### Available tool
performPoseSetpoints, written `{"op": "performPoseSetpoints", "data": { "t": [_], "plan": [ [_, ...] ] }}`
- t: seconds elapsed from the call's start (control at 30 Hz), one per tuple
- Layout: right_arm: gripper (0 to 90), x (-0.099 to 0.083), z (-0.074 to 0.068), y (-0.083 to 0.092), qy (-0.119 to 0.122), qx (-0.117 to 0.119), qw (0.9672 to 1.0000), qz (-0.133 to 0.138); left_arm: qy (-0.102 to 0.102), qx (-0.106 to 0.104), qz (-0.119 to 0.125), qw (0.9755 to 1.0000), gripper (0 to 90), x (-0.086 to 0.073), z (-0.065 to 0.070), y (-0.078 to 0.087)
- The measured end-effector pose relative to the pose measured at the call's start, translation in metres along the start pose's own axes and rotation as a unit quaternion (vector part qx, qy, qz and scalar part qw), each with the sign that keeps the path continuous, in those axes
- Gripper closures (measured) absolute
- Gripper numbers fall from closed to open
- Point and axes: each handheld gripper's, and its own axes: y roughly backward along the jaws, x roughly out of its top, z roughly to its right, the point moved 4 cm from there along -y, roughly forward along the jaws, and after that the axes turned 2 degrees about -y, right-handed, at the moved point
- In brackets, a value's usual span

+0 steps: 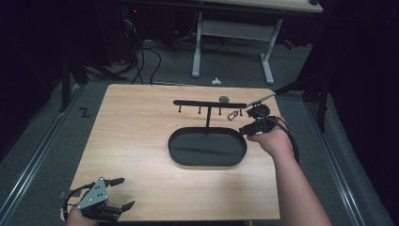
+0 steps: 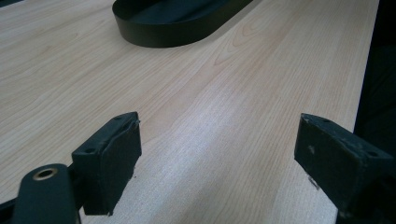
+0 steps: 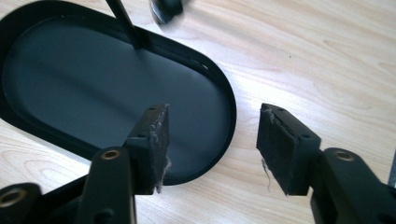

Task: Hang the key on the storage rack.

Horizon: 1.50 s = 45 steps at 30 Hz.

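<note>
The right tool (image 1: 254,123) hovers near the right edge of the surface (image 1: 131,141), just beside the right end of the black oval tray (image 1: 207,148). Its jaws are spread apart and they hold nothing; in the right gripper view they stand over the rounded end of the tray (image 3: 219,93) and the bare wood beside it. A thin post rises from the far side of the tray and carries a horizontal bar (image 1: 207,103) with small pegs. From a peg near the right end of the bar hangs a small metal clasp (image 1: 232,115), close to the right tool. I judge that the clasp is the thing in work: if it was to be hung, this step looks done. The left tool (image 1: 120,193) rests at the near left corner, spread and empty, well apart from the tray.
</note>
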Motion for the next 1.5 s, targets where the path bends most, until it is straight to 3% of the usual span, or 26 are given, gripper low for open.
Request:
{"op": "performPoseSetpoints", "data": {
  "t": [0.4,0.63,0.8,1.03,1.1,1.17,1.2,1.23,1.27,1.3,1.33,1.4,1.5],
  "plan": [
    [35.9,-0.033,0.005,-0.026,-0.009,0.003,0.9991,0.041,-0.004,-0.003,-0.007,1.0000,15.3,-0.001,0.001,-0.003],
    [32.9,-0.062,-0.003,-0.042,-0.007,0.009,0.9958,0.091,-0.004,-0.005,-0.008,0.9999,15.3,-0.001,0.001,-0.004],
    [32.3,-0.091,-0.012,-0.053,-0.031,0.015,0.9907,0.132,-0.004,-0.005,-0.008,0.9999,15.3,-0.001,0.001,-0.004],
    [29.1,-0.130,-0.032,-0.059,-0.036,0.019,0.9827,0.181,-0.008,0.000,-0.012,0.9999,15.3,-0.002,0.002,-0.007],
    [29.0,-0.146,-0.041,-0.062,-0.032,0.021,0.9796,0.197,-0.007,0.001,-0.010,0.9999,15.3,-0.001,0.001,-0.007],
    [32.0,-0.168,-0.049,-0.065,-0.034,0.014,0.9735,0.226,-0.005,0.002,-0.011,0.9999,15.3,-0.002,0.000,-0.006],
    [30.6,-0.176,-0.052,-0.066,-0.040,0.016,0.9763,0.212,-0.002,0.003,-0.010,0.9999,15.3,-0.001,0.000,-0.006],
    [28.3,-0.178,-0.054,-0.062,-0.040,0.032,0.9769,0.208,-0.001,0.004,-0.008,1.0000,15.3,-0.001,0.000,-0.006],
    [29.6,-0.179,-0.055,-0.058,-0.030,0.027,0.9727,0.228,-0.002,0.003,-0.007,1.0000,15.3,-0.001,0.000,-0.006],
    [29.9,-0.180,-0.055,-0.056,-0.023,0.015,0.9717,0.235,-0.003,0.003,-0.009,1.0000,15.3,0.000,0.000,-0.006],
    [29.9,-0.182,-0.055,-0.057,-0.023,0.011,0.9729,0.230,-0.003,0.005,-0.008,0.9999,15.3,0.000,0.000,-0.006],
    [29.9,-0.184,-0.054,-0.061,-0.033,0.025,0.9746,0.220,-0.003,0.007,-0.007,0.9999,15.3,0.001,0.000,-0.006],
    [29.7,-0.182,-0.055,-0.065,-0.026,0.024,0.9752,0.219,-0.006,0.005,-0.009,0.9999,15.3,0.001,0.001,-0.007]
  ]
}}
